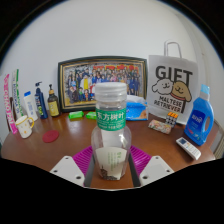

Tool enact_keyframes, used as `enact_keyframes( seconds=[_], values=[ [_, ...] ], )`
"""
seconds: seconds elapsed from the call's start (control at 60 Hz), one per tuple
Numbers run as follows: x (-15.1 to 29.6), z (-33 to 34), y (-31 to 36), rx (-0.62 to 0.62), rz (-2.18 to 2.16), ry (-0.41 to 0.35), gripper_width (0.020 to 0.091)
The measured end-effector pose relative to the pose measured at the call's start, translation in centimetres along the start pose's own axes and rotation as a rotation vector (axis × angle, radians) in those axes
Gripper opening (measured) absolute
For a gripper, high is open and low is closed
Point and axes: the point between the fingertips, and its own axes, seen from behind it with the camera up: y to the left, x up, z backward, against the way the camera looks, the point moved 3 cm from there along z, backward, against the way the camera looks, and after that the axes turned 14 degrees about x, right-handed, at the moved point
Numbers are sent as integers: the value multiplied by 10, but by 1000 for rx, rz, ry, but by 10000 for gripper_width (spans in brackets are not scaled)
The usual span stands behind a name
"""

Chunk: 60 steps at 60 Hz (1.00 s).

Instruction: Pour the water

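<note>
The tongs point(110, 168) are clenched on a clear plastic bottle point(111, 130), with a magenta pad point(83, 157) pressed against each side of its lower body. The bottle stands upright between the fingers, carries a white cap and a green label with printed characters, and appears transparent; its fill level cannot be determined.

The wooden bench point(150, 145) extends beyond the bottle. At twelve o'clock from the bottle, against the white wall, stands a framed group photograph point(102, 82). At two o'clock stands a white paper bag point(171, 87) printed with the word GIFT. At three o'clock stands a blue bottle point(199, 118) holding blue liquid, and just ahead of it lies a remote control point(187, 147). Small packets point(161, 126) lie between the bag and the blue bottle.

At nine to ten o'clock, several toiletry bottles point(38, 101) and tubes stand grouped near the wall, with a white mug point(24, 126) in front of them and a small red dish point(50, 136) just beside it. A green item point(76, 115) lies near the frame's base.
</note>
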Motion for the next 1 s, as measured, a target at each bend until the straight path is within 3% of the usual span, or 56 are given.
enact_keyframes(
  seconds=[0.267,0.4,0.65,0.833,1.0],
  values=[
    [3,-3,-5,-18,3,-1,426],
    [15,-3,-6,-72,54,20,426],
    [110,-5,32,-201,342,39,425],
    [188,-27,112,-307,750,88,424],
    [219,-63,202,-355,1244,164,423]
  ],
)
